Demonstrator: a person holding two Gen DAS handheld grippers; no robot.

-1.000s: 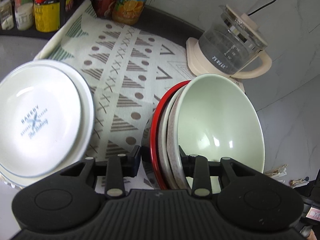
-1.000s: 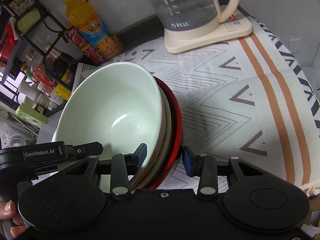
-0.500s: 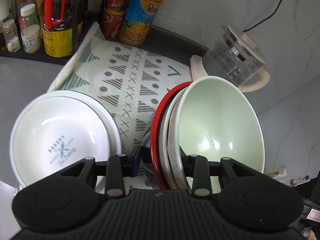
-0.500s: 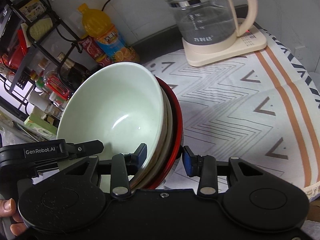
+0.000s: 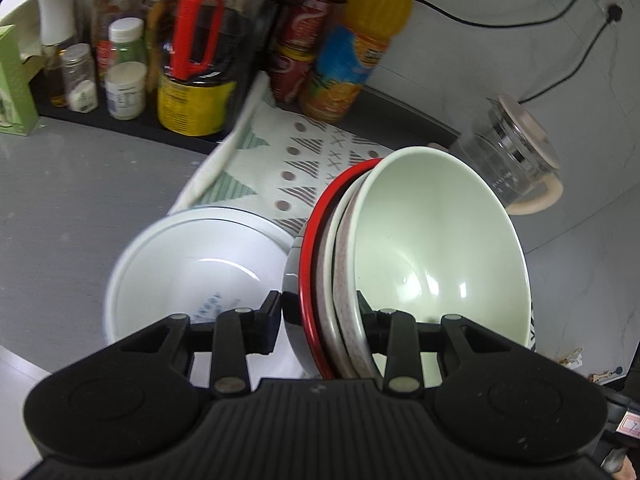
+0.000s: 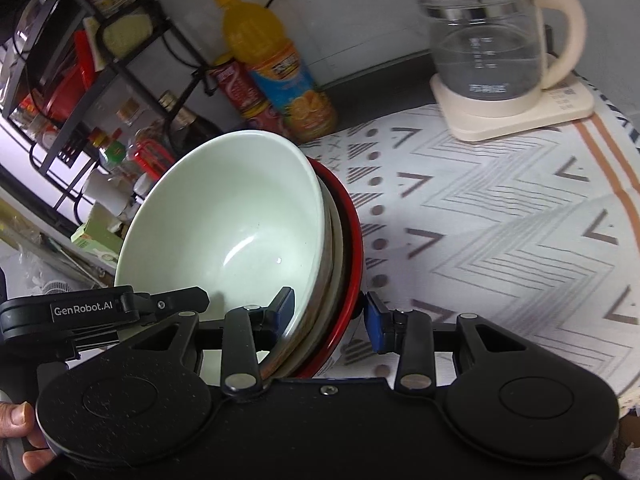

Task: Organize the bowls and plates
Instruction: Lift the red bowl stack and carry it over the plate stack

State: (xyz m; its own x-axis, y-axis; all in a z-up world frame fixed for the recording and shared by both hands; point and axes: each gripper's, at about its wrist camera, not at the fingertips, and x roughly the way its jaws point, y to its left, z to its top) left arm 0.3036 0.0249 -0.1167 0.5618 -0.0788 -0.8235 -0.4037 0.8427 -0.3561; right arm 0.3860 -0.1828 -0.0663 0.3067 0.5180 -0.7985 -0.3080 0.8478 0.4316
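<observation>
A nested stack of bowls [image 5: 436, 248] fills both views: a pale green bowl innermost, speckled and white bowls under it, a red-rimmed one outermost [image 5: 310, 264]. The stack is tilted and held in the air. My left gripper [image 5: 318, 322] is shut on its rim on one side. My right gripper [image 6: 328, 316] is shut on the rim of the same stack [image 6: 236, 232] on the other side. A white plate stack with blue lettering [image 5: 192, 276] lies below on the patterned cloth, to the left of the bowls.
A patterned cloth [image 6: 500, 220] covers the counter. A glass kettle on a cream base [image 6: 492, 48] stands at the back right. An orange juice bottle [image 6: 276, 68], red cans and a rack of jars and bottles [image 5: 132, 52] line the back left. Grey countertop [image 5: 80, 200] lies left.
Both grippers have lifted the bowl stack higher and pulled back. The cloth, kettle and white plates have dropped lower and farther away in view, and the back wall shows more.
</observation>
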